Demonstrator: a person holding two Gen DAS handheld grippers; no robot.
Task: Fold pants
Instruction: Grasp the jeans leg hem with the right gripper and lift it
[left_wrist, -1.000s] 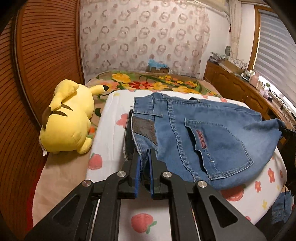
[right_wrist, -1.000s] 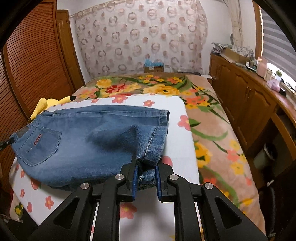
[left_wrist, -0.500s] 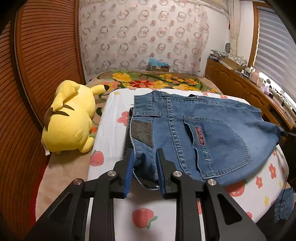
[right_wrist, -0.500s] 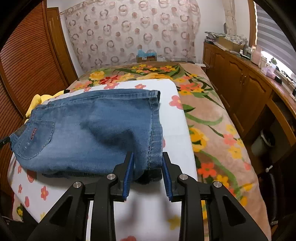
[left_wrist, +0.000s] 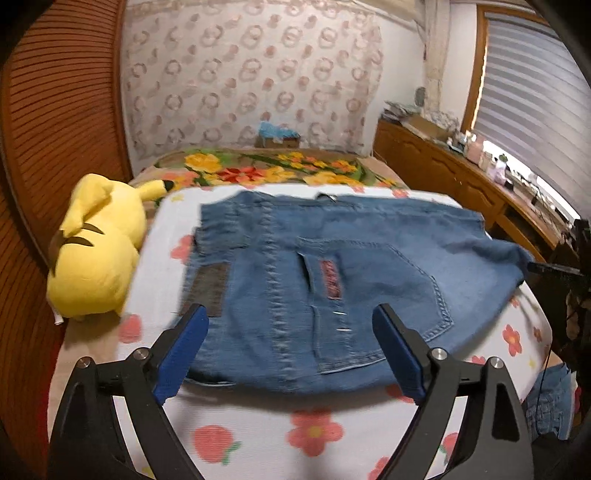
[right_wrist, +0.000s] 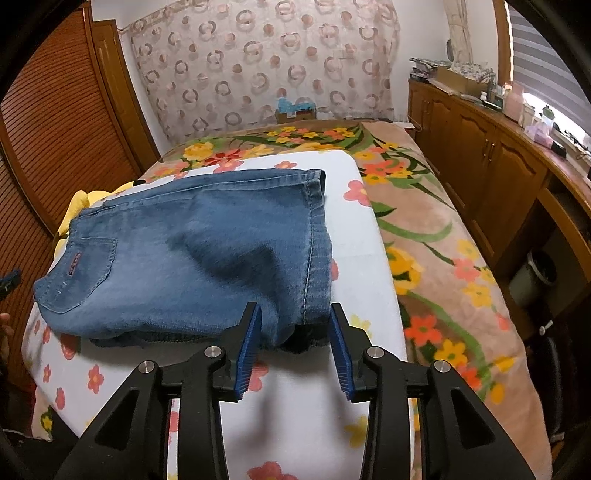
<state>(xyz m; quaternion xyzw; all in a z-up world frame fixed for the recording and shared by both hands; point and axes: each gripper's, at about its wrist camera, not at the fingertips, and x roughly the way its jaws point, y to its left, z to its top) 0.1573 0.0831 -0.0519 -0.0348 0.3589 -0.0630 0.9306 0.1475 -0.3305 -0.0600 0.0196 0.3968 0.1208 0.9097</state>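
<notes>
Fingers of your left gripper (left_wrist: 290, 321) stand wide and are opening further, blue pads clear of the cloth, though the waistband end of the folded jeans (left_wrist: 332, 288) lies between and beyond them. Your right gripper (right_wrist: 295, 325) is narrower and also opening; the hem corner of the jeans (right_wrist: 192, 254) sits between its pads, with a gap showing on each side. Out from the fingers, the jeans lie folded flat on the white flowered sheet (right_wrist: 354, 236), back pocket up.

Only the left wrist view gives you the yellow plush toy (left_wrist: 98, 251) in full, beside the waistband end on the sheet's left, plus the grey waistband patch; it is blurred. Only the right wrist view gives you the stitched hem, the floral blanket (right_wrist: 436, 236) running past the sheet, and the wooden cabinets (right_wrist: 491, 155) alongside the bed.
</notes>
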